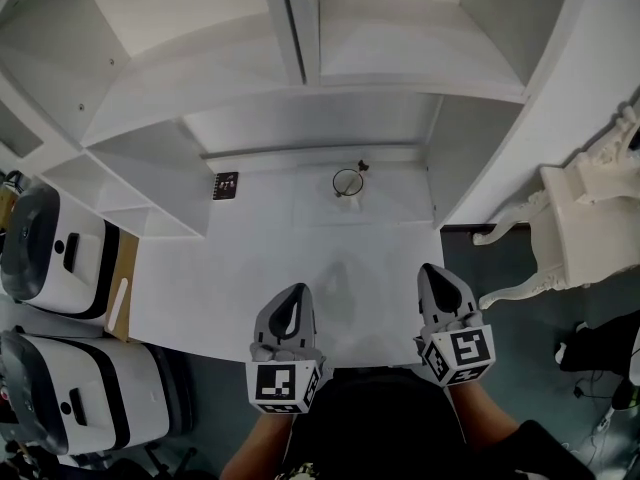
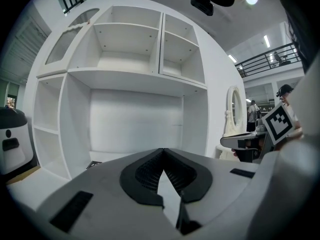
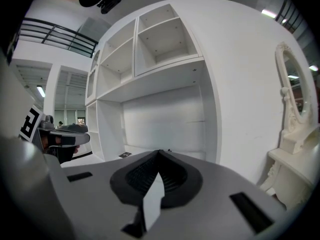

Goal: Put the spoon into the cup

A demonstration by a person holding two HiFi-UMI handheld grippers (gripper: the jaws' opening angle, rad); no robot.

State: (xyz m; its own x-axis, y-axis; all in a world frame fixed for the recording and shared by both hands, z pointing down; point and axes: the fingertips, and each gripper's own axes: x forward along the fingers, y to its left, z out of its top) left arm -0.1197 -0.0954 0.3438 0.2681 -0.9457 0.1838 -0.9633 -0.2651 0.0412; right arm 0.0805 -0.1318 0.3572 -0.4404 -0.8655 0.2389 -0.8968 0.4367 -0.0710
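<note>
Head view: a white desk (image 1: 250,268) under white shelving is nearly bare. Near its back wall stands a small clear glass cup (image 1: 347,182), seen from above as a thin ring. A short dark sliver (image 1: 363,165) touches the rim on its far right side. It may be the spoon's handle poking out, but it is too small to be sure, and I see no spoon lying anywhere on the desk. Its long axis cannot be read. A little black square tag (image 1: 226,184) lies to the cup's left. The 2 claws hang over the near edge, the left gripper (image 1: 293,290) and the right gripper (image 1: 432,268), both pointing toward the back. The cup is straight ahead, well apart from both and between their lines. Neither is plainly nearer.

Left gripper view: the jaws (image 2: 162,150) meet at the tips with nothing between them. The tag (image 2: 92,163) shows low at the left.

Right gripper view: its jaws (image 3: 159,151) are also pressed together and empty, the left gripper (image 3: 62,136) showing at the side. The cup is too small here to make out.

My guess is that any reach must go forward, the full depth of the desk.
</note>
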